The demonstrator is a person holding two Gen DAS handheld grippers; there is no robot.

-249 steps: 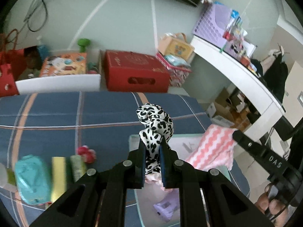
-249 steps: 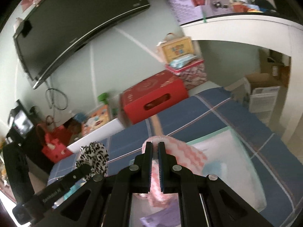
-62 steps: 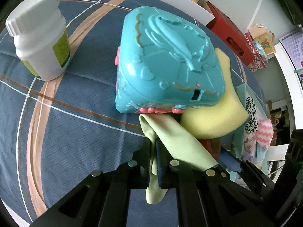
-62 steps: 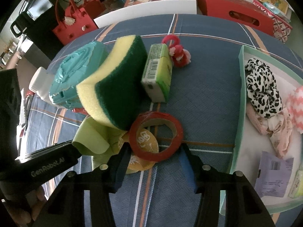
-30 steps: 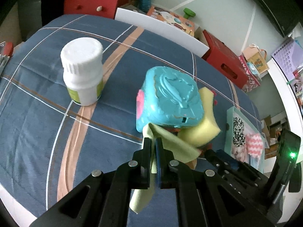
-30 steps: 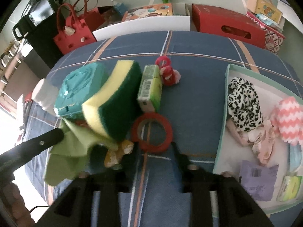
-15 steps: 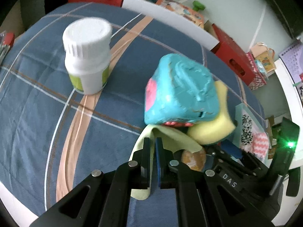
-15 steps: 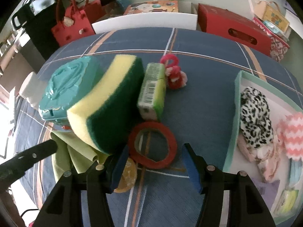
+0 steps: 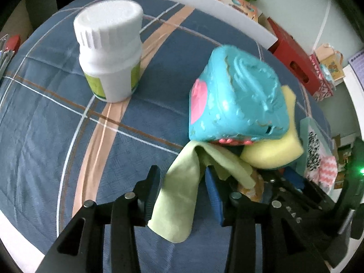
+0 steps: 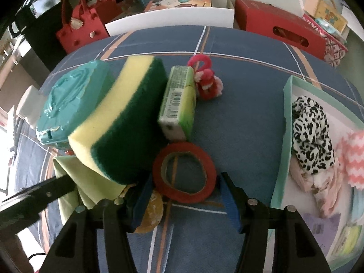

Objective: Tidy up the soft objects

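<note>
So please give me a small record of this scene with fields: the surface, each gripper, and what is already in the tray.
surface: blue plaid cloth
left gripper: jaws opening, light green cloth between them, pads off it
right gripper: jaws closing around red tape ring, not yet pressing
on the green cloth: turquoise plastic case, yellow and green sponge
tray: leopard-print fabric, pink zigzag cloth

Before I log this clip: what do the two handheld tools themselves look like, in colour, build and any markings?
Both are black. The left tool has angular black fingers with silver round fasteners and a blue pad on the inner face of one finger. The right tool is built the same, with blue pads on both fingers. Seen from the left wrist, the right tool's body bears pale lettering and a green light.
</note>
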